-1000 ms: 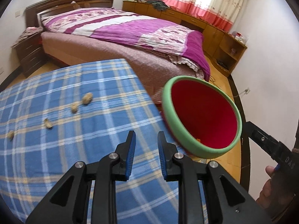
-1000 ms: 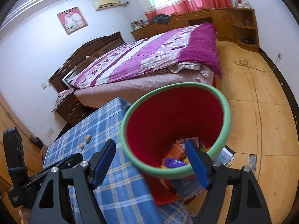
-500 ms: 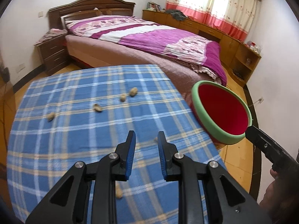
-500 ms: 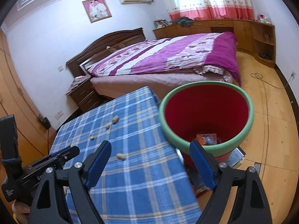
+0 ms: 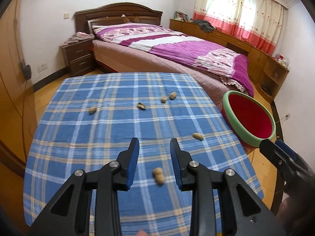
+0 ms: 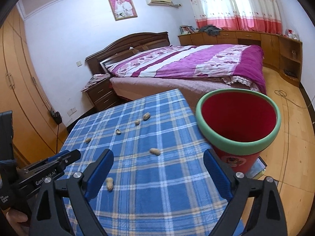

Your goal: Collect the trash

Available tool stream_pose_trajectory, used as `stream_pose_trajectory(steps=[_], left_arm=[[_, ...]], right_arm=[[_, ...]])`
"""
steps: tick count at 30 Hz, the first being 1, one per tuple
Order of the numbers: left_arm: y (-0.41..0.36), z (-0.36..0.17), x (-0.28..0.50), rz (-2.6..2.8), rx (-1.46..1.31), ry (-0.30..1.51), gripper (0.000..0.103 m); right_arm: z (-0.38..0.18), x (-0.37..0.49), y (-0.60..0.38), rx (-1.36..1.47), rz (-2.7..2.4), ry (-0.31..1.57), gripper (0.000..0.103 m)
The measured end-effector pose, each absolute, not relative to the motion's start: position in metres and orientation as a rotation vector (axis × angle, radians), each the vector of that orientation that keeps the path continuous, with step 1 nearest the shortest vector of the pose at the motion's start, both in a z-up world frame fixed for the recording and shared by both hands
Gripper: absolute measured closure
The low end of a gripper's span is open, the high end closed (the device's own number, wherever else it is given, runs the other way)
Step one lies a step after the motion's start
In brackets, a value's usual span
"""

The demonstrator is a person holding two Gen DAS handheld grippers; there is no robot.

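Note:
Several peanut shells lie on a blue plaid tablecloth (image 5: 78,137). The nearest shell (image 5: 158,175) lies below and between the fingers of my left gripper (image 5: 154,147), which is open and empty above the cloth. Another shell (image 5: 198,136) lies to its right, and others (image 5: 141,105) lie farther back. A red bin with a green rim (image 5: 248,118) stands off the table's right edge. My right gripper (image 6: 158,158) is wide open and empty, with the bin (image 6: 238,129) just beyond its right finger. Shells (image 6: 109,184) (image 6: 155,151) show in the right wrist view too.
A bed with a purple cover (image 5: 177,47) stands behind the table. A dark nightstand (image 5: 78,57) is at the back left, wooden cabinets (image 5: 256,47) line the right wall. A cable (image 6: 283,96) lies on the wooden floor. Books lie under the bin (image 6: 258,169).
Both grippers have pulled back and up from the bin, so more of the table and its shells shows. The left gripper's fingers have opened wider.

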State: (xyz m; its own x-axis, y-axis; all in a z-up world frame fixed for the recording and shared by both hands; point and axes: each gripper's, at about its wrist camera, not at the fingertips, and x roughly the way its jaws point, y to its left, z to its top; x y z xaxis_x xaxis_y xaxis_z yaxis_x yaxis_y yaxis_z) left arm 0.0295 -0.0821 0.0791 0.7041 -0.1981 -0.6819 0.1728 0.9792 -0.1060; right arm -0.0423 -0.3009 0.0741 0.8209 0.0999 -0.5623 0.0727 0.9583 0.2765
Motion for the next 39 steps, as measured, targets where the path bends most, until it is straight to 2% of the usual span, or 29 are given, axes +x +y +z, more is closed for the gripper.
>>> stream_pose_trajectory(steps=[17,39], left_arm=[[-0.048,0.051,0.011,-0.041,-0.013,0.707,0.069],[-0.04,0.039,0.013,-0.001,-0.036,0.692,0.069]], right_arm=[[0.054,-0.056,-0.256,0.213,0.053,0.552,0.007],[0.039,-0.053,-0.253,0.218,0.041,0.594,0.007]])
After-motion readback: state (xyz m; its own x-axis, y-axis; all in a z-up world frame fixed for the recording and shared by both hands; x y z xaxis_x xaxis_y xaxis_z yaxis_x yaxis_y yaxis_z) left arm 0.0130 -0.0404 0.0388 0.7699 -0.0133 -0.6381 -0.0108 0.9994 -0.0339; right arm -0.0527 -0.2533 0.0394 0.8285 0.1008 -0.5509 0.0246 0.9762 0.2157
